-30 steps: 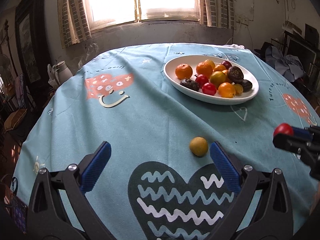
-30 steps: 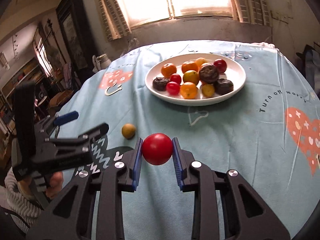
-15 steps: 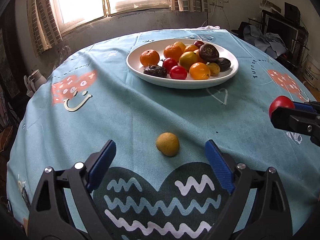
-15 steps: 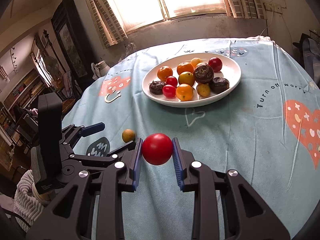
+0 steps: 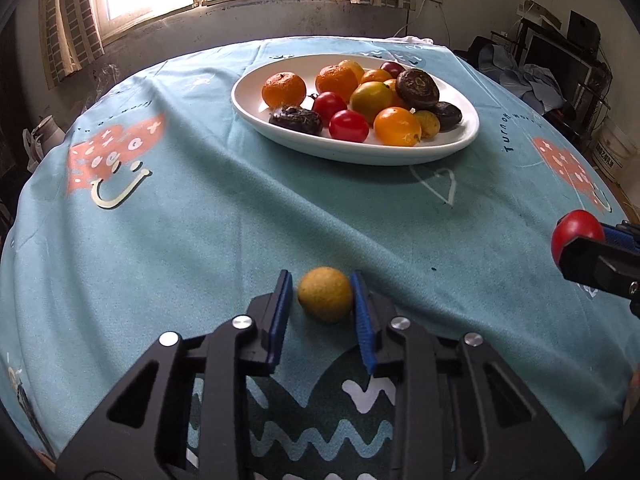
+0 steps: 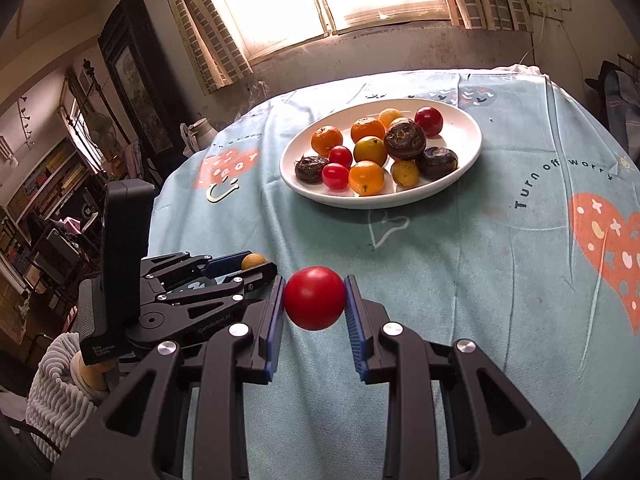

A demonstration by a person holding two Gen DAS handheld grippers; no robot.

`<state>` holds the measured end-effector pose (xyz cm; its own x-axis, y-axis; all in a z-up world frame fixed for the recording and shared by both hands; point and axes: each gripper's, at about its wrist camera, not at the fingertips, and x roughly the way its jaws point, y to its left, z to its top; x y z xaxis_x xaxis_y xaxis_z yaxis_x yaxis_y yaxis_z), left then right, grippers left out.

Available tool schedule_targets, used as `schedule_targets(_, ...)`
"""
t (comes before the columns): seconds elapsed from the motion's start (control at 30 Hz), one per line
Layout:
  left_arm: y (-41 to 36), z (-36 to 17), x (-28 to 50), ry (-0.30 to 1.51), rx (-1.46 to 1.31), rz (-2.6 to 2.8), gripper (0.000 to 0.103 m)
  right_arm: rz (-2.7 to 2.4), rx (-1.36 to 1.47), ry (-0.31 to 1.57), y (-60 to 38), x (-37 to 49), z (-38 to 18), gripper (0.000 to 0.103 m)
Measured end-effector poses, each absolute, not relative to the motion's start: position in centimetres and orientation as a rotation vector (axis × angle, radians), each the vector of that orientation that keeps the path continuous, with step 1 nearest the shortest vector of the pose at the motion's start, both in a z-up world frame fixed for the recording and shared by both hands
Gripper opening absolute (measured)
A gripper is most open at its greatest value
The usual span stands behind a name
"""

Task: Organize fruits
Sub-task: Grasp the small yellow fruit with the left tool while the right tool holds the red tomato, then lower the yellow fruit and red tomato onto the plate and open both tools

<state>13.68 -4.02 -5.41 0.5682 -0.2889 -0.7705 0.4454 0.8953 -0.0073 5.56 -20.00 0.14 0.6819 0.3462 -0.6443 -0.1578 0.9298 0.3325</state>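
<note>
Two grippers work the near tablecloth, with bare cloth between them and the fruit plate. The left gripper, wide apart a second ago, now clamps the yellow fruit on the cloth; the right gripper still grips the red tomato aloft.

The desk's cloth is pale teal, printed with coral hearts, a cream smile, white outlined hearts, dark lettering and a dark teal heart crossed by white and blue zigzags. The plate is plain white. On it lie orange, yellow, red and wrinkled dark brown fruits. The loose fruit is dull yellow with a speckled skin. The tomato is glossy red. Both tools are black with blue ribbed pads. The curtains carry a brown-and-cream brick check. The sleeve is ribbed grey.
</note>
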Motion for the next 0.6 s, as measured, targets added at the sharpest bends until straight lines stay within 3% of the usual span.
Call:
schedule_targets(0.33,-2.6,-1.5,10.5,0.719,0.145,-0.395,0.026,0.231,0.279,0.773,-21.3,6.2,-0.1,0.029)
schedule_targets(0.6,-3.6,6.2,15.8,0.65,0.119,-0.339,0.026,0.144,0.323,0.598,-25.9,9.0,8.0,0.029)
